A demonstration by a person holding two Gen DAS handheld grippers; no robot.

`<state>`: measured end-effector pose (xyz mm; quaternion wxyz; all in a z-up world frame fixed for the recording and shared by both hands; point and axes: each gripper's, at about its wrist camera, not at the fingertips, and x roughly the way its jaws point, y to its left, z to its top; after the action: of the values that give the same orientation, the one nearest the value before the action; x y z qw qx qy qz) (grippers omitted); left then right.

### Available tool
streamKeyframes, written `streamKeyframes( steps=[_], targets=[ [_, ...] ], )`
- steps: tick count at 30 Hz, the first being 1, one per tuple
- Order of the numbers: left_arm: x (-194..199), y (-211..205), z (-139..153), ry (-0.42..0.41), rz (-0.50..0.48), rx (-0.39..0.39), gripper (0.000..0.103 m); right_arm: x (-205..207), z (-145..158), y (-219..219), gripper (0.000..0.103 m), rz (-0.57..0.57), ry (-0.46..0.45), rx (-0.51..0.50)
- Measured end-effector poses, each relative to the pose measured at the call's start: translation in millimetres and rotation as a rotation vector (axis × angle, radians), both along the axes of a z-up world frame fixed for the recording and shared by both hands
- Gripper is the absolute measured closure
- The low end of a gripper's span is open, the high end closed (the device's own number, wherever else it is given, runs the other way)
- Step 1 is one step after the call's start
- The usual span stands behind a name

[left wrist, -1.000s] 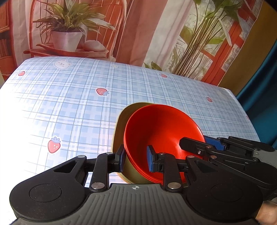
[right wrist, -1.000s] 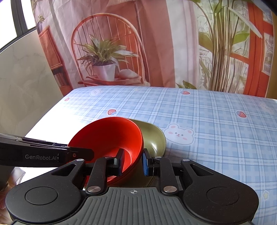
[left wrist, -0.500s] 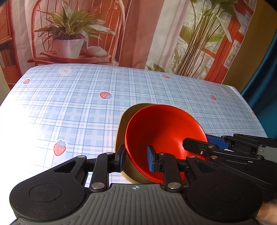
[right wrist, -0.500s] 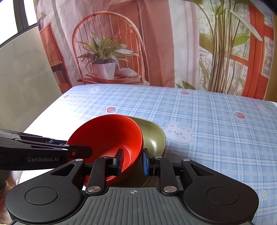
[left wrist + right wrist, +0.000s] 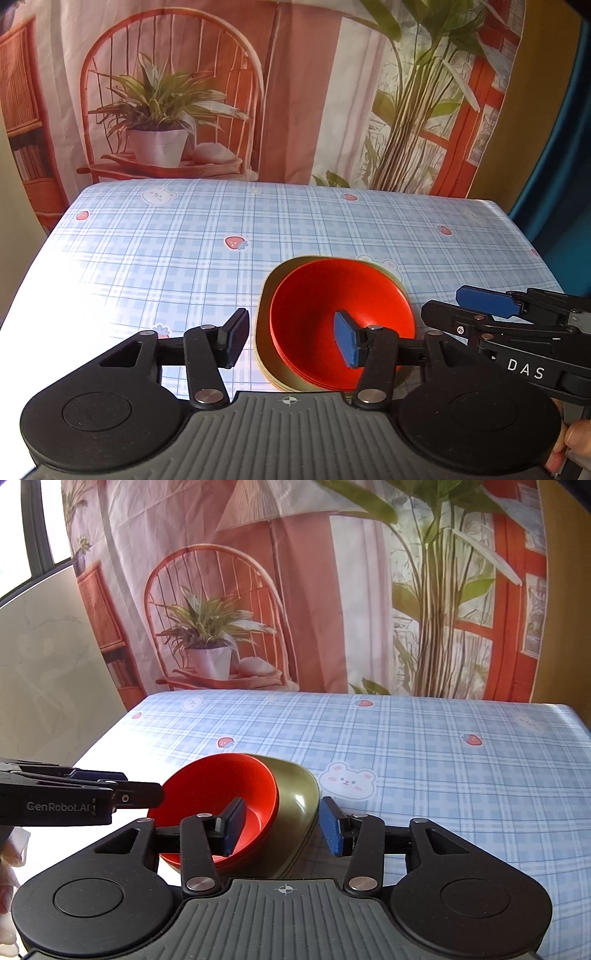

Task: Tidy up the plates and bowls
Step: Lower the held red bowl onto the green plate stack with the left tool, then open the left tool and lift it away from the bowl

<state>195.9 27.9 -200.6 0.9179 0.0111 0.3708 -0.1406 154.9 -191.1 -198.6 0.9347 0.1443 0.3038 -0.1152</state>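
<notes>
Two stacked dishes sit near my edge of the plaid tablecloth [image 5: 184, 258]: a red bowl [image 5: 343, 310] nested inside an olive dish [image 5: 295, 794]. My left gripper [image 5: 291, 338] and right gripper [image 5: 280, 823] both have their jaws spread apart, straddling the rims without clamping them.

The checked tablecloth [image 5: 184, 258] on the table carries an olive bowl [image 5: 295, 794].

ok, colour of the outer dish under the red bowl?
Olive green dish, clearest in the right wrist view.
</notes>
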Motion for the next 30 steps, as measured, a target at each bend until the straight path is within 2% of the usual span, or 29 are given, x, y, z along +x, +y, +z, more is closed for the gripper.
streamKeyframes(
  steps=[3,5,6,8,10,16,22,27,30],
  targets=[
    [-16.2,-0.7,14.8,-0.045,0.009,0.011,0.03,-14.6,12.1,-2.7,0.043,-0.017,-0.021,-0.009],
    [-28.7,-1.2,25.3,-0.08,0.017,0.017,0.015,-26.2,21.9,-3.3,0.03,-0.027,-0.04,-0.021],
    [-36.4,-1.5,31.5,-0.103,0.022,0.022,0.012,-31.7,26.3,-3.5,0.027,-0.032,-0.047,-0.028],
    [-50.9,-2.5,42.6,-0.144,0.035,0.038,0.005,-44.4,35.8,-3.1,0.007,-0.04,-0.061,-0.039],
    [-64.4,-3.0,52.8,-0.174,0.049,0.053,0.001,-57.3,46.0,-1.6,0.001,-0.042,-0.081,-0.05],
    [-103.1,4.3,85.2,-0.239,0.107,0.021,0.0,-97.7,82.1,6.8,0.0,-0.056,-0.133,-0.093],
    [-139.3,7.0,117.3,-0.314,0.164,0.021,0.0,-135.4,124.7,19.0,0.0,-0.09,-0.171,-0.149],
    [-165.7,13.1,142.4,-0.362,0.173,-0.056,0.0,-161.4,156.4,29.5,0.0,-0.11,-0.21,-0.182],
    [-179.3,12.8,156.5,-0.406,0.182,-0.03,0.0,-175.5,170.8,34.0,0.0,-0.114,-0.226,-0.187]
  ],
)
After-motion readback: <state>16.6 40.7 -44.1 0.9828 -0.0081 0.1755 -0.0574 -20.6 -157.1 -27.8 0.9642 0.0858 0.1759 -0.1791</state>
